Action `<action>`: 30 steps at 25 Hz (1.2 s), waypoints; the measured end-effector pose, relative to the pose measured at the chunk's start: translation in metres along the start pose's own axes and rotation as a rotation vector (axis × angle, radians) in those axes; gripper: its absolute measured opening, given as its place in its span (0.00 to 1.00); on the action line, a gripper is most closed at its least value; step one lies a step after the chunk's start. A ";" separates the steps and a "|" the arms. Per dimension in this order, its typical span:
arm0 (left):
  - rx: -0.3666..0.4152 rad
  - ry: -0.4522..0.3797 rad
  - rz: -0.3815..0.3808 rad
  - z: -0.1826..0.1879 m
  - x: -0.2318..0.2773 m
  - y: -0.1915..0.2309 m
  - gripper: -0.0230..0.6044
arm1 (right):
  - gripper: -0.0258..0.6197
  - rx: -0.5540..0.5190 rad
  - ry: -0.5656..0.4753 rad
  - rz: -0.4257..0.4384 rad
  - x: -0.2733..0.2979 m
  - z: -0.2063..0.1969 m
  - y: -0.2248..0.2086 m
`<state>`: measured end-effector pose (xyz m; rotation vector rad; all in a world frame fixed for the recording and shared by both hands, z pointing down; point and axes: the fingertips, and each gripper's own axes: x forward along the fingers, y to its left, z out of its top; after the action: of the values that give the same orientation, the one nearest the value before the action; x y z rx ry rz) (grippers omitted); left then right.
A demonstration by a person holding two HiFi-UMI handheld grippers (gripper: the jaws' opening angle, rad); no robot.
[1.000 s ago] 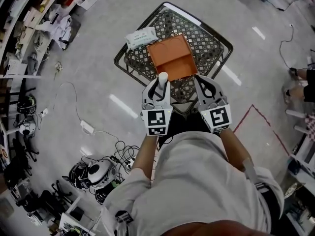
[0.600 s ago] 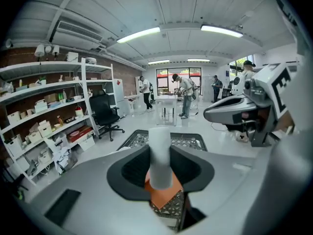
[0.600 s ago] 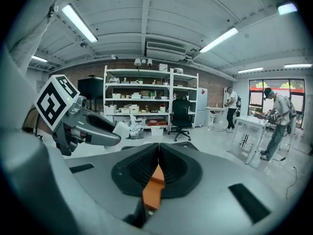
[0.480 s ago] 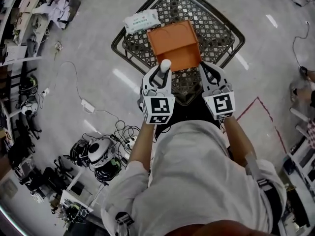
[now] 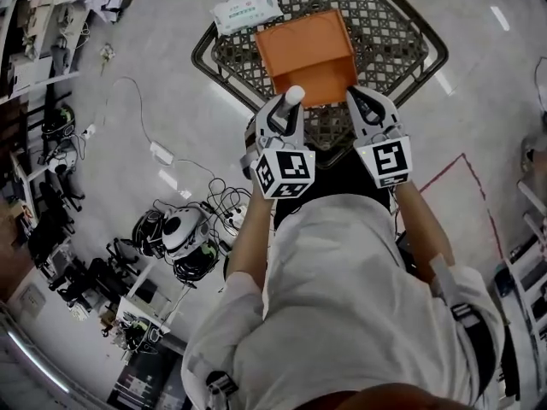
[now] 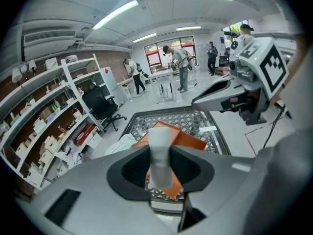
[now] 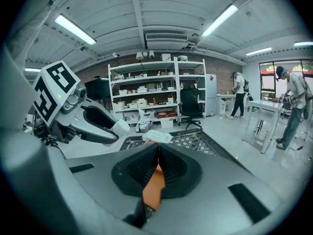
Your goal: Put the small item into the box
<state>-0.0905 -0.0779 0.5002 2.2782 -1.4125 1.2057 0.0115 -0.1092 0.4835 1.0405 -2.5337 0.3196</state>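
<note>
My left gripper is shut on a small white cylinder, which stands upright between the jaws. It hangs over the near edge of the orange box, which lies open on a dark lattice table. The box shows past the cylinder in the left gripper view. My right gripper is shut with nothing in it, beside the left one at the box's near right corner. Through its jaws a strip of the orange box shows.
A white packet lies on the table left of the box, also seen as the packet. Cables, helmets and gear litter the floor at left. Shelves and people stand further off. Red tape marks the floor at right.
Both grippers have moved forward toward the box, the left one carrying the white cylinder to the box's near edge. The head view has shifted so the table sits higher in frame.
</note>
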 end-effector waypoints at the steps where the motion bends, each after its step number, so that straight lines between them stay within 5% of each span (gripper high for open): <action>1: 0.024 0.023 0.001 -0.003 0.005 -0.001 0.24 | 0.05 0.009 0.006 0.007 0.002 -0.005 -0.001; 14: 0.141 0.212 -0.051 -0.042 0.065 -0.028 0.24 | 0.05 0.052 0.014 0.012 0.019 -0.054 -0.025; 25: 0.141 0.283 -0.059 -0.067 0.112 -0.028 0.24 | 0.05 0.121 0.046 0.030 0.027 -0.079 -0.029; 30: 0.225 0.347 -0.071 -0.087 0.132 -0.032 0.24 | 0.05 0.152 0.050 0.016 0.029 -0.083 -0.036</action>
<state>-0.0828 -0.0997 0.6600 2.0936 -1.1104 1.7107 0.0393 -0.1237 0.5729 1.0537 -2.5064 0.5434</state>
